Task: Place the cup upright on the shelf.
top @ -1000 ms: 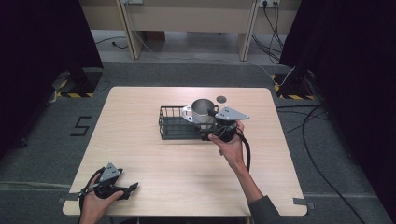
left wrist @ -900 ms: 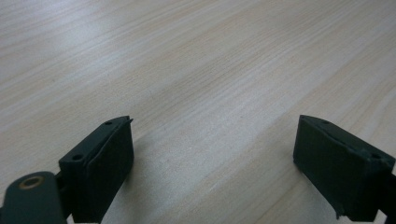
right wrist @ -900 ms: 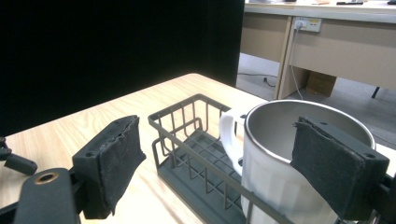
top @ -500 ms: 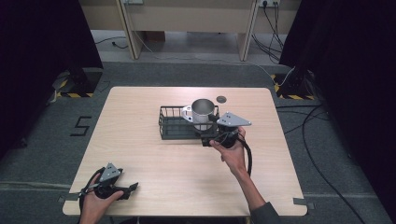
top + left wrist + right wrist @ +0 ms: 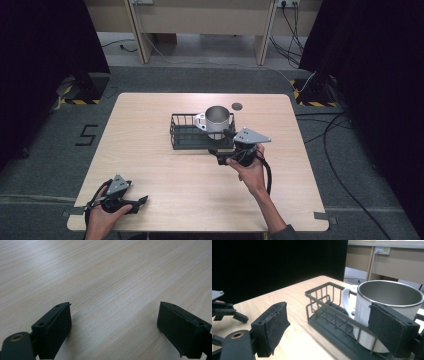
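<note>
Both of your hand-held grippers stand with jaws spread apart, one at each side of the tabletop.

Your left hand-held gripper (image 5: 131, 202) sits low at the near left corner, gripped from behind by your left hand (image 5: 102, 216), jaws pointing right and wide apart. Your right forearm (image 5: 267, 207) reaches forward and slightly left from the near edge. Your right hand (image 5: 250, 167) holds the right hand-held gripper (image 5: 220, 147) near centre, jaws gaping and pointing left.

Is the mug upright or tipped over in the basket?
Upright: the mug stands in the wire basket with its open rim facing up and its handle at the side; its inside looks empty.
</note>
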A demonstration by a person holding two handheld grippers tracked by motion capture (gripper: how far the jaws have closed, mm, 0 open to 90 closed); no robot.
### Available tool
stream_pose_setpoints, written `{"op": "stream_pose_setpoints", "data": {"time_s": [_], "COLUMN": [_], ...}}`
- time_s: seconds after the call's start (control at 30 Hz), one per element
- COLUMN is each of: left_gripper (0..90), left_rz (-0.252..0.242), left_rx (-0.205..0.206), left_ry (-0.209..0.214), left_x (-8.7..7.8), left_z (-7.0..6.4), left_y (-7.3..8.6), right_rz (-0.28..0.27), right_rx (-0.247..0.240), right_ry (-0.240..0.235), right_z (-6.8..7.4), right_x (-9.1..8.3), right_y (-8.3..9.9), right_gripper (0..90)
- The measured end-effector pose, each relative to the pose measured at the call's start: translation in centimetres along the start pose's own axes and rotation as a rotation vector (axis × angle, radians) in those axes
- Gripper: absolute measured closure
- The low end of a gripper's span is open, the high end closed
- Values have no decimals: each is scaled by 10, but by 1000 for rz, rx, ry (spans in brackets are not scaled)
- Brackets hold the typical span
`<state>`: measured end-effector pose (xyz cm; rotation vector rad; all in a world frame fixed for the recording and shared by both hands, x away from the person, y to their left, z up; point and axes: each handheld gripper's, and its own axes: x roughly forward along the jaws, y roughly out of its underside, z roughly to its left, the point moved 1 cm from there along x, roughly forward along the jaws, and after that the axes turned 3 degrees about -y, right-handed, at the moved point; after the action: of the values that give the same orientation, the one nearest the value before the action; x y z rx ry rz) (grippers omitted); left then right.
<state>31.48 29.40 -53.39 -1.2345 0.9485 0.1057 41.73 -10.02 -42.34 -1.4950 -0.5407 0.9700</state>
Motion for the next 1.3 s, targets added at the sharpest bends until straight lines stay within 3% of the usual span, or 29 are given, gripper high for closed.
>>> {"op": "stream_pose_setpoints", "data": {"time_s": [0.37, 0.63, 1.3], "left_gripper": [115, 115, 113], "left_rz": [0, 0, 1], "left_rx": [0, 0, 3], "left_ry": [0, 0, 3], "left_x": [0, 0, 0], "left_z": [0, 0, 0], "left_y": [0, 0, 0], "right_rz": [27, 13, 51], "right_rx": [-26, -6, 11], "right_ry": [12, 1, -14], "right_z": [14, 22, 32], "right_x": [-5, -9, -10], "right_y": [15, 25, 49], "right_gripper": [167, 168, 159]}}
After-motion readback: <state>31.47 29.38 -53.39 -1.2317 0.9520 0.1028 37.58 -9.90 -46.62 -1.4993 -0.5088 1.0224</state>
